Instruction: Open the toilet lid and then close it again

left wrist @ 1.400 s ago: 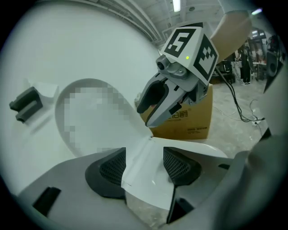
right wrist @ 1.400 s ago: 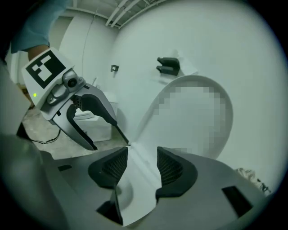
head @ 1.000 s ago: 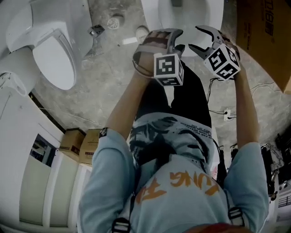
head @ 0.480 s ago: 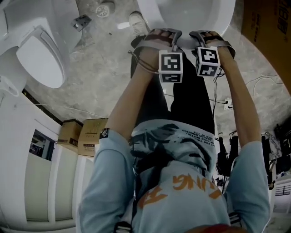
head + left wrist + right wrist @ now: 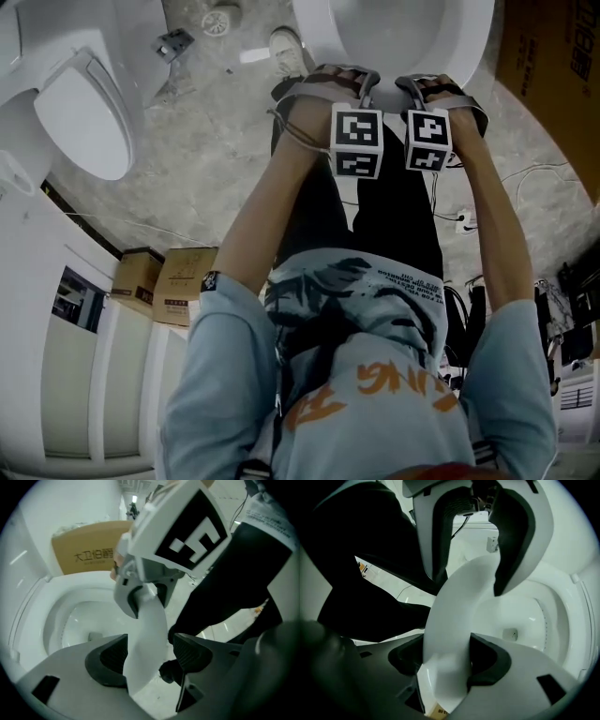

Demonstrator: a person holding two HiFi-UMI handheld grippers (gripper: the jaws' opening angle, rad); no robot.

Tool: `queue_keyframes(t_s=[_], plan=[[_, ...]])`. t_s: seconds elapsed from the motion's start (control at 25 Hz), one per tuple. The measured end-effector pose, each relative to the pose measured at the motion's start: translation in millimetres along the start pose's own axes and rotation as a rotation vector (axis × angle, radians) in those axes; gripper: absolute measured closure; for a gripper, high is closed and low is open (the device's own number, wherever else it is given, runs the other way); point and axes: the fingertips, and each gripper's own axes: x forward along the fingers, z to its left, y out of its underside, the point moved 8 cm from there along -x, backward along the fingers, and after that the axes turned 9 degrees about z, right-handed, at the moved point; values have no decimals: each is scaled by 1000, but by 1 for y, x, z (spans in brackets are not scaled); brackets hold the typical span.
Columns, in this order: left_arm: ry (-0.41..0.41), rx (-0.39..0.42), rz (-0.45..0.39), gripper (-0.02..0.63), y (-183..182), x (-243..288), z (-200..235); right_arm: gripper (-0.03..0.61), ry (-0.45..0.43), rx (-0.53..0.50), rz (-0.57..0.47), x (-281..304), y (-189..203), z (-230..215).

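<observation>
Both grippers dropped astride the toilet rim point(image 5: 459, 602): left gripper point(image 5: 147, 656) widening, loose; right gripper point(image 5: 447, 660) closing, pinching it.

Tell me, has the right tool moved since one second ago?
Yes. The right tool went down to the toilet rim and now straddles it; its jaws have just been closing on the rim.

The light is dim and flat (edges fisheye-warped, darkly vignetted).
</observation>
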Motion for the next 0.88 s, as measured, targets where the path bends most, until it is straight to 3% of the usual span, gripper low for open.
queue_keyframes(t_s=[0.08,0.16,0.36,0.52,0.68,0.88], plan=[[-6,93,46,284,-1,-14,-8,293,-15,2,-26,-17,1,1],[-97,148,70,284,-4,-24,-17,293,-34,3,-58,-36,4,4],[-330,65,53,287,-11,-47,-18,295,-104,15,-126,-89,7,2],[-435,84,107,315,-23,-73,-17,295,-133,26,-167,-127,8,0],[-494,65,96,341,-32,-104,-14,295,-116,51,-195,-160,11,-4],[-597,-39,24,390,-42,-160,-12,301,-15,55,-154,-205,8,-6]])
